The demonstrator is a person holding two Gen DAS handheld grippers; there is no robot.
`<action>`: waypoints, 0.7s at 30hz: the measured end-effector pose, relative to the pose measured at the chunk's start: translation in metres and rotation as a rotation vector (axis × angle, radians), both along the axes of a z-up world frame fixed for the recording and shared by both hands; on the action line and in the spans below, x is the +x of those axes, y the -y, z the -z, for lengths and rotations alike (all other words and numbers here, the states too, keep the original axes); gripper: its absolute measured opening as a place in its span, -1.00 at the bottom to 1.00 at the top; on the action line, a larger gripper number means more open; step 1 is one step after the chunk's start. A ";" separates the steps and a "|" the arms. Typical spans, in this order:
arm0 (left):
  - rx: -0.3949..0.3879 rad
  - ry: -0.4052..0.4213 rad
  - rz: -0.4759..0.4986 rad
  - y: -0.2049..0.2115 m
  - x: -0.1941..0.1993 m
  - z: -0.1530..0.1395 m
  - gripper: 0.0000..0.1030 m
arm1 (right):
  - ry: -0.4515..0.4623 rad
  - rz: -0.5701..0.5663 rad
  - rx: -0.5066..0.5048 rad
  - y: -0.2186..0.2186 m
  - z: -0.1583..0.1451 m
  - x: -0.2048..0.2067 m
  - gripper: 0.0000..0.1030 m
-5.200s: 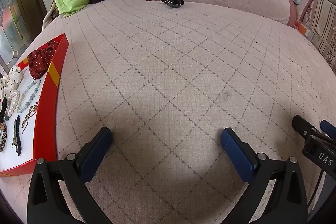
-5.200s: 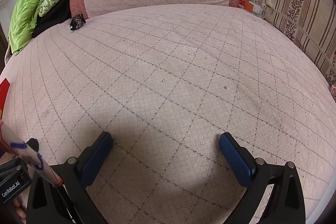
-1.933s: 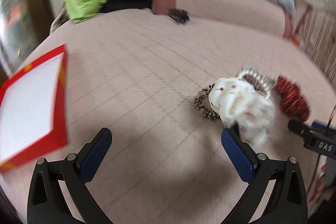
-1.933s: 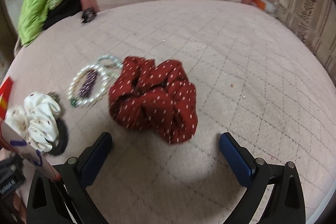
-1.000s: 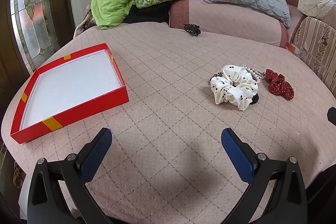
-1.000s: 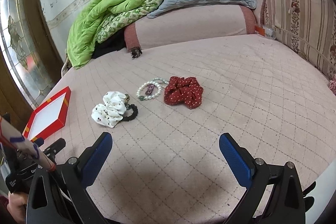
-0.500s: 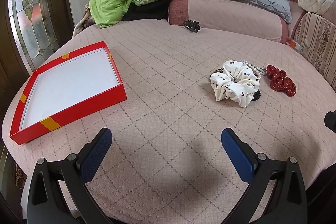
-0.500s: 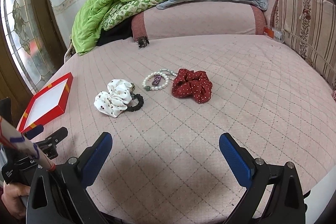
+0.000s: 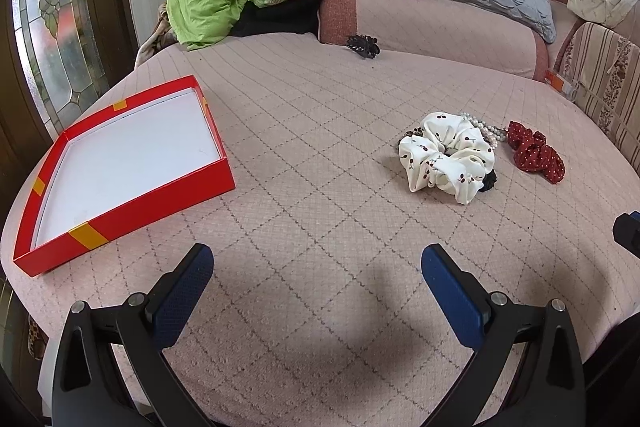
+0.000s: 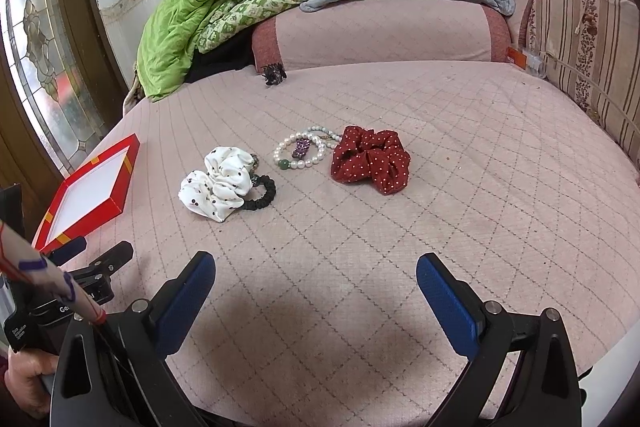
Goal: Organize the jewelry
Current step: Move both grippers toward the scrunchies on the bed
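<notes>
While both tongs gape empty | white scrunchie [image 10: 216, 183] dotted | red scrunchie [image 10: 372, 159] white-speckled | pearl bracelet [image 10: 298, 151]

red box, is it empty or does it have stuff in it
Empty. The left wrist view shows the red box with a bare white floor; the scrunchies and pearl bracelet lie on the bed outside it.

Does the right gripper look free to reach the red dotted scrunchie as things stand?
Probably yes. The right gripper is open, holds nothing, and only bare bedcover lies between it and the red dotted scrunchie.
</notes>
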State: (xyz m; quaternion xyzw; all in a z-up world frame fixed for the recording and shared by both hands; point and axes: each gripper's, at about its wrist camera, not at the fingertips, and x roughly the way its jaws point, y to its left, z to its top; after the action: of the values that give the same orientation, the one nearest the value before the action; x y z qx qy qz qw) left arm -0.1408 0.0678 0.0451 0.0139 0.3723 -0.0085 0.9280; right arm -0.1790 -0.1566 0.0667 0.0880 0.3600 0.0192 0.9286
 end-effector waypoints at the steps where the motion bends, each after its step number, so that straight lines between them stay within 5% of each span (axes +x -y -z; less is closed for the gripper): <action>1: 0.001 -0.001 0.000 0.000 0.000 0.000 1.00 | -0.001 -0.001 0.000 0.000 0.000 0.001 0.99; 21: 0.006 -0.019 0.023 0.007 0.009 0.005 1.00 | -0.014 0.006 0.036 0.002 0.004 0.013 0.99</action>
State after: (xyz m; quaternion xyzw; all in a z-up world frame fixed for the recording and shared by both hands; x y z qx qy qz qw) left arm -0.1321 0.0612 0.0396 0.0208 0.3808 -0.0182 0.9242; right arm -0.1662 -0.1588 0.0628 0.1059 0.3659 0.0221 0.9244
